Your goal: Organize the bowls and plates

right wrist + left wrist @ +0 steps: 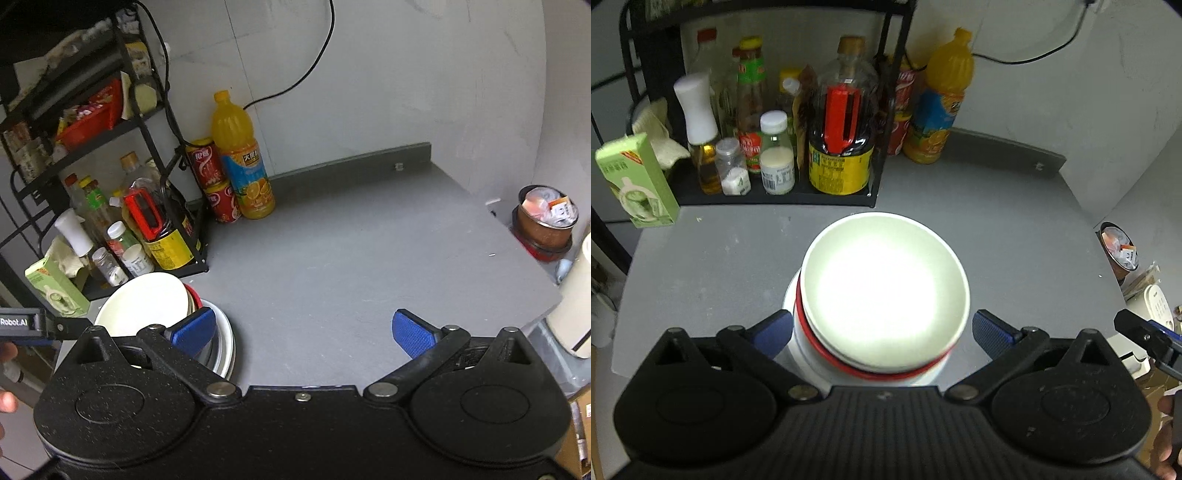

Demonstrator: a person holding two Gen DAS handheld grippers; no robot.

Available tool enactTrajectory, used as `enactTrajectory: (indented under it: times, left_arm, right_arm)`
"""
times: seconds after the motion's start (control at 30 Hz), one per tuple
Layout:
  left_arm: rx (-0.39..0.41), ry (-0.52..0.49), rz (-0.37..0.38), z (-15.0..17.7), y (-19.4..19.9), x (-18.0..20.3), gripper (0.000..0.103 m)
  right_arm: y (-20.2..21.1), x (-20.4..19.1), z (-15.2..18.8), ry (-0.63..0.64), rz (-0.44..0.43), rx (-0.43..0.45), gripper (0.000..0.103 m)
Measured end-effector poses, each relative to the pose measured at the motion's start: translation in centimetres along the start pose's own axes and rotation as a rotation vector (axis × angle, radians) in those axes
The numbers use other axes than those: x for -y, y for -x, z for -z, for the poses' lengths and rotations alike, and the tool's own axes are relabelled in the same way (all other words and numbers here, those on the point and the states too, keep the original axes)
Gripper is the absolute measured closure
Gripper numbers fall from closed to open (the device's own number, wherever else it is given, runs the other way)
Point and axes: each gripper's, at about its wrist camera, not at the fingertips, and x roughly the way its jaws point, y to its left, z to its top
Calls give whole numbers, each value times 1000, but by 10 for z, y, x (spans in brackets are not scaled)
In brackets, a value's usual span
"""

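The stack of bowls point(882, 295) sits straight ahead between the spread left gripper point(882, 332); the right gripper point(306, 332), also released, hangs beside it.

The left wrist view looks steeply down from close above the stack of dishes point(884, 291), facing the condiment rack point(768, 110) at 11 o'clock; the right wrist view sits higher and farther right, facing the wall corner across the grey countertop point(351, 258), the stack at 8 o'clock; both share the rack, orange juice bottle point(940, 99) and countertop.
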Motion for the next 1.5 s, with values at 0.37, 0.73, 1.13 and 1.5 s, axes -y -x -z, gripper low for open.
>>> enactTrajectory:
  times: [0.37,0.73,1.13,1.5]
  left_arm:
    - [67,-43,12,48,63,24,0]
    - [128,-80,11,86,103,29,0]
    - [183,-142,40,112,128,26,0]
    - [202,-163,73,125,141,24,1]
  right_arm:
    - [62,0,32,2,6,64,0]
    - [100,-5,49,30,19,115,0]
    - [122,-6,66,33,15,154,0]
    - [134,-19,85,43,41,154,0]
